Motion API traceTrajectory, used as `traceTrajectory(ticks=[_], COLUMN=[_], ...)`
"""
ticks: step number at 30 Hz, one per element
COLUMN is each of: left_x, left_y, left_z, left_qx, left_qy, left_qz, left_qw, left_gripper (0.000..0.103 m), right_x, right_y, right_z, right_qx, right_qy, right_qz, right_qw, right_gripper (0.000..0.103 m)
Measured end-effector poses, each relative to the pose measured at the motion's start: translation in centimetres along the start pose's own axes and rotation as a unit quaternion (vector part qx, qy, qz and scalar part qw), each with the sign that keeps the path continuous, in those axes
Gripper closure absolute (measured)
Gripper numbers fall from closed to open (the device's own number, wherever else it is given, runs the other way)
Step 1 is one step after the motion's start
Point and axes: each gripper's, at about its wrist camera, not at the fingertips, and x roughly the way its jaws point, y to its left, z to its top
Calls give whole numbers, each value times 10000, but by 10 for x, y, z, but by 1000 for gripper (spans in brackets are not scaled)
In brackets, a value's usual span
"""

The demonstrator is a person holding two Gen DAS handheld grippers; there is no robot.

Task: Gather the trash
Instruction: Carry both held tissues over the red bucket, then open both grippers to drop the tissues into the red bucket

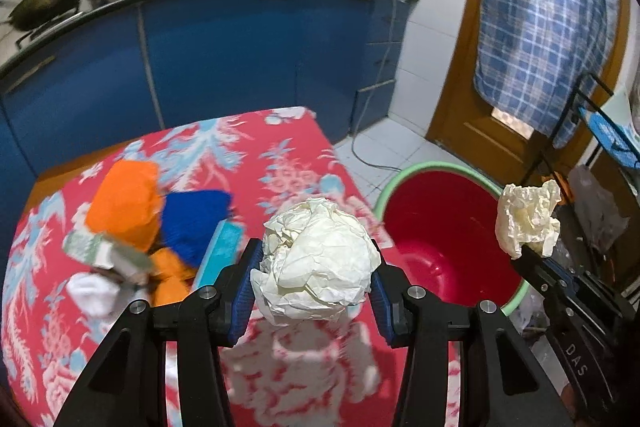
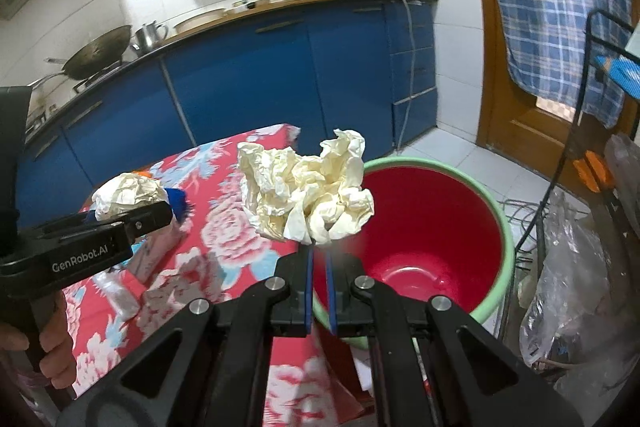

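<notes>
My left gripper [image 1: 316, 259] is shut on a white crumpled paper ball [image 1: 316, 259], held above the red floral table [image 1: 280, 155] near its right edge. My right gripper [image 2: 319, 255] is shut on a yellowish crumpled paper wad [image 2: 308, 195], held over the left rim of the red bucket [image 2: 432, 227] with a green rim. The bucket [image 1: 444, 227] stands on the floor right of the table. In the left wrist view the right gripper's wad [image 1: 528, 215] hangs above the bucket's right side. In the right wrist view the left gripper [image 2: 132, 215] with its ball [image 2: 128, 195] is at left.
On the table lie orange [image 1: 128, 203] and blue [image 1: 196, 219] cloth items, a small box [image 1: 104, 251], a teal box [image 1: 220, 251] and a white sock [image 1: 92, 291]. Blue kitchen cabinets [image 1: 240, 59] stand behind. A wire rack [image 2: 580, 147] with plastic bags [image 2: 572, 287] stands right of the bucket.
</notes>
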Motion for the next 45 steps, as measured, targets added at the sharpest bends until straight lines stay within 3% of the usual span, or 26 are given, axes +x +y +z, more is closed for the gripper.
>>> traceTrajectory(ticks=[13, 20, 27, 33, 45], left_x=[59, 81, 84, 82, 74], left_y=[-66, -83, -91, -95, -90], left_z=[11, 8, 5, 4, 4], left_qx=[483, 606, 782, 901, 816], left_qy=[452, 664, 687, 670, 605], left_qz=[-343, -419, -535, -473, -399], left_qw=[9972, 9951, 9931, 9925, 9940], left_gripper=[52, 51, 45, 40, 40], right_x=[27, 46, 55, 54, 46], right_y=[-58, -76, -85, -88, -85], right_z=[-8, -15, -20, -22, -23], right_qx=[533, 734, 924, 1051, 1057], right_qy=[239, 424, 537, 561, 523], right_qz=[-220, -224, -198, -178, -183], right_qw=[9980, 9961, 9941, 9927, 9929], right_gripper=[95, 95, 91, 76, 72])
